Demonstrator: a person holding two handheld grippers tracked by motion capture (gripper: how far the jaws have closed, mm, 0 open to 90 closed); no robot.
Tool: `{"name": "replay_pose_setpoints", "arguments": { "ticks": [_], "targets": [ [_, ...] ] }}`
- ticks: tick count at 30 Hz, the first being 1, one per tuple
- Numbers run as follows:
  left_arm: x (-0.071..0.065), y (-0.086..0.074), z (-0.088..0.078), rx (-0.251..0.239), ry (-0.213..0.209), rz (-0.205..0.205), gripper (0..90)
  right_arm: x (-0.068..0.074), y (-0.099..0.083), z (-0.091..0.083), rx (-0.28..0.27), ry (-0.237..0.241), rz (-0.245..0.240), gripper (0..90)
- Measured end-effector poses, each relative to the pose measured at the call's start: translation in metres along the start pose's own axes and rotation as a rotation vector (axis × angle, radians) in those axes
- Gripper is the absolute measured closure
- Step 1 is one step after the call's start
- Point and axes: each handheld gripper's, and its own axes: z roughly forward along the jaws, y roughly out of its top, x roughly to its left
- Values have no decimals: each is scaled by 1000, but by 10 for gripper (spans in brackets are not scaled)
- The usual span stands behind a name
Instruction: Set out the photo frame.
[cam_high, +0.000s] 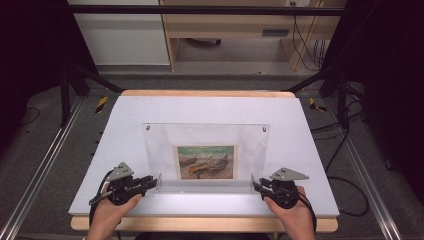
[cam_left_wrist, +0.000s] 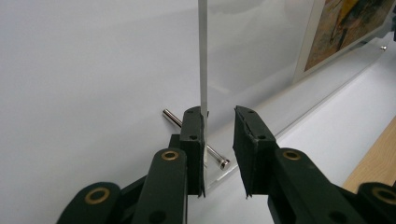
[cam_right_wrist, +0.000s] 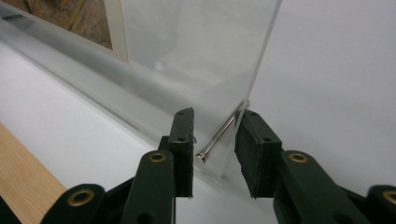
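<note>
1. Clear acrylic picture frame (cam_high: 206, 150) stands upright on the white table (cam_high: 300, 150), a boat painting (cam_high: 205, 162) inside.
2. Left gripper (cam_high: 152, 181) straddles its left lower corner, jaws narrow; one pad touches the pane.
3. Right gripper (cam_high: 257, 185) brackets the right lower corner and its metal bolt (cam_right_wrist: 222, 135), jaws narrow, grip unclear.

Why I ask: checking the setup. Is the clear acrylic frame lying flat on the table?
No: the acrylic frame stands upright on its lower edge on the white table, seen from above.

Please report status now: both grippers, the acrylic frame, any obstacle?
Left gripper and right gripper: jaws open, astride the lower corners of the acrylic frame. Frame upright on the white table, picture inside. Metal pin crosses between right jaws. Nothing else nearby.
</note>
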Motion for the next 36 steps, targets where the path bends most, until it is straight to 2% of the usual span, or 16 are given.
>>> {"name": "replay_pose_setpoints", "arguments": {
  "ticks": [8, 32, 36],
  "targets": [
    [-3, -2, -1, 29, 4, 32, 717, 2, -3, 0, 18, 1, -6, 684],
    [-5, -2, -1, 28, 11, 45, 711, 2, -4, -2, 21, -1, -7, 697],
    [-6, -2, 1, 21, 19, 55, 659, 2, -4, -1, 14, -3, -14, 665]
  ]
}}
